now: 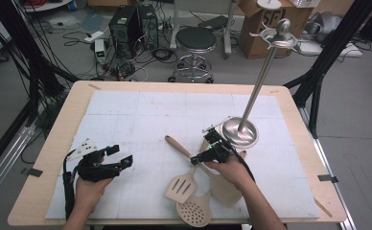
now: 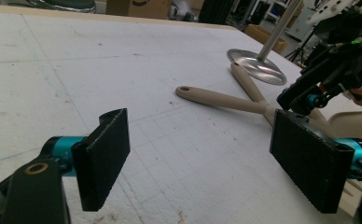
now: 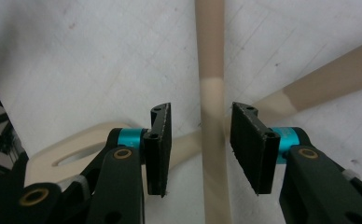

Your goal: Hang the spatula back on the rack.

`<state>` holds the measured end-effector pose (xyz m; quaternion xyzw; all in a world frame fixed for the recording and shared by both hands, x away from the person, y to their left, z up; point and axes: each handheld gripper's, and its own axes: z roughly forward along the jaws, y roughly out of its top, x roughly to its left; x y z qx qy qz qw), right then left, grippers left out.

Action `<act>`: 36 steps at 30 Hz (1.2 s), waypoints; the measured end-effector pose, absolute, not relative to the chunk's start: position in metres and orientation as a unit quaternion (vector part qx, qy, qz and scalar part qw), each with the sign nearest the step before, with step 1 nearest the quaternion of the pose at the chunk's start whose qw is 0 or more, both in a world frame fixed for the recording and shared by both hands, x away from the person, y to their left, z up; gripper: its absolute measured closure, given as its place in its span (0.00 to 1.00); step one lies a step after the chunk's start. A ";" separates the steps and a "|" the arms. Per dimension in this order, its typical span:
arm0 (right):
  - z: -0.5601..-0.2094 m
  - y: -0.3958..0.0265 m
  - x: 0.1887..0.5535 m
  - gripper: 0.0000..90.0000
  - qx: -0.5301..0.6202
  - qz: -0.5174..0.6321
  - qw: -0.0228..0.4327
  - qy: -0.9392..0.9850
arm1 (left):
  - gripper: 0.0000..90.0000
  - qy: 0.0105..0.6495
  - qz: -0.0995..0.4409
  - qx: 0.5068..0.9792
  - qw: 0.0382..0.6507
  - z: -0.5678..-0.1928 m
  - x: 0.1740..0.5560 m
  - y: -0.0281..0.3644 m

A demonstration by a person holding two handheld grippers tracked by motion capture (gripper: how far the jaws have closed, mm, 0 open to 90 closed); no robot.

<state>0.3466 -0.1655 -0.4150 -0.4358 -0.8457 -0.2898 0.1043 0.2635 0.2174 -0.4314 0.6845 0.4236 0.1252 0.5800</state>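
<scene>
Nearest the person, three wooden utensils lie crossed on the bench [image 1: 126,103], all on the near side of the stand's base [image 1: 240,131]: a perforated skimmer [image 1: 193,211] closest, a slotted turner [image 1: 180,186] just beyond it, and a plain spatula [image 1: 224,190] partly under the right hand. The turner's handle runs up and away to the left of the base; a second handle ends touching the base rim.

Right gripper [image 1: 214,146]: pointed down over the crossing, just short of the base. Its fingers [image 3: 160,149] stand part open, one on each side of a handle [image 3: 212,121]; a gap shows on both sides, so nothing is gripped yet.

Left gripper [image 1: 111,158]: well to the left of the base, resting low on the bench, fingers [image 2: 105,156] wide apart and empty.

Stand pole [image 1: 263,72]: upright from the base, hooked crown at top, no utensil hung.

Risks, as judged:
- The handles overlap; closing here may pinch or drag the neighbouring handle and lift two pieces.
- A grip this far along the handle leaves the blade end heavy; it may swing or slip.
- The right gripper works close to the base; a knock could rock the stand.

Markings: none legible on the utensils or the stand. A carton [image 1: 258,28] on the floor beyond bears dark lettering, too blurred to read.
</scene>
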 end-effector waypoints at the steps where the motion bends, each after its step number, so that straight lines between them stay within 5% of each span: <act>1: -0.415 -0.165 0.347 0.65 -0.436 -0.290 0.104 -0.846 | 0.23 0.424 0.126 0.684 0.580 -0.431 0.264 0.217; 13: -0.421 -0.151 0.343 0.78 -0.416 -0.231 0.076 -0.876 | 0.23 0.422 0.124 0.685 0.581 -0.431 0.264 0.217; 36: -0.418 -0.143 0.335 0.87 -0.396 -0.199 0.021 -0.896 | 0.23 0.429 0.125 0.681 0.581 -0.433 0.264 0.218</act>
